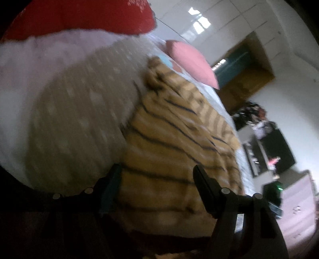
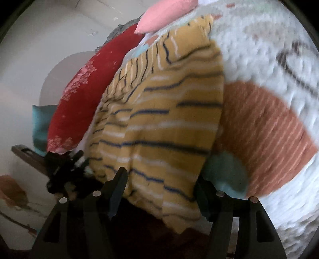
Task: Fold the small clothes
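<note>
While motion blur softens both views, shows the striped garment clearly enough: mustard-yellow knit fabric crossed by thin dark blue and white stripes, rumpled, with folds running across it and a bunched end at the far side. Lies on the bed straight ahead of the left gripper, whose fingers stand wide apart with the cloth between and beyond them; cannot tell whether either finger touches it. Same in the right wrist view: striped garment fills the space ahead of the right gripper, jaws spread wide, near edge of the cloth hanging down between the two fingers, contact not clear. Under the garment, a pale textured bedspread with a large terracotta striped patch to the right of the right gripper and a teal patch just beside its right finger. Beyond the garment, a pink pillow at the far end of the bed. Up and left of the left gripper, a red cushion with pale printed flecks, plus a blurred white and beige mass below it. To the right of the left gripper, white walls, a wooden-framed opening, and dark cluttered furniture farther off.
</note>
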{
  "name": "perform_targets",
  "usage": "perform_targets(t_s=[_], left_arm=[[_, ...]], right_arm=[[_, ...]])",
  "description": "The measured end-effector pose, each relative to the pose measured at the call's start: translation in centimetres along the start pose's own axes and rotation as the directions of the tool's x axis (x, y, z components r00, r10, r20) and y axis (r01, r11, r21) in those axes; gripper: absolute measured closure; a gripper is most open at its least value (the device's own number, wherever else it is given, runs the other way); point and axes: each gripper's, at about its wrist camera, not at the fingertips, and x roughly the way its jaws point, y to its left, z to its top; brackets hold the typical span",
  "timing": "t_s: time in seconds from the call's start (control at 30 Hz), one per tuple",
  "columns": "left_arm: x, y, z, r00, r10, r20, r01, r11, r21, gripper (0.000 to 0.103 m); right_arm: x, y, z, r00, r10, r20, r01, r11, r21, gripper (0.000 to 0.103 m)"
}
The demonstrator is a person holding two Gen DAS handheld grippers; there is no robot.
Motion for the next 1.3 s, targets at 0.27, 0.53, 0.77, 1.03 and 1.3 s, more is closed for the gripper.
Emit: perform_targets(t_s=[0.27,0.53,0.77,1.03,1.3], left_arm=[[2.0,0.2,-3.5,0.994,-0.096,-0.060,0.093,0.994,-0.055,0.031],[3.6,0.2,-5.6,0.994,-0.035,-0.107,0.023,0.993,-0.112,0.073],[-0.6,-2.8,-6.0,1.000,-0.007,-0.019,0.006,0.995,-0.096,0.093],[-3.1,-7.0,-2.1,0.992,-0.101,0.071,0.106,0.991,-0.080,0.093],[-1.6,-8.1,5.0,0.990,-0.102,0.096,0.111,0.989,-0.098,0.093]], right_arm=[[0.7,-0.9,-2.1,0.997,0.072,-0.001,-0.072,0.997,0.037,0.034],[3.7,-0.5,-5.2,0.991,0.058,-0.123,-0.058,0.998,0.003,0.035],[2.9,2.0,-5.1,0.995,-0.028,-0.091,0.018,0.994,-0.107,0.089],[-2.4,7.0,-1.3,0.999,0.037,0.025,-0.031,0.975,-0.218,0.090],[-4.1,8.8,5.0,0.989,0.069,0.130,-0.041,0.978,-0.206,0.091]])
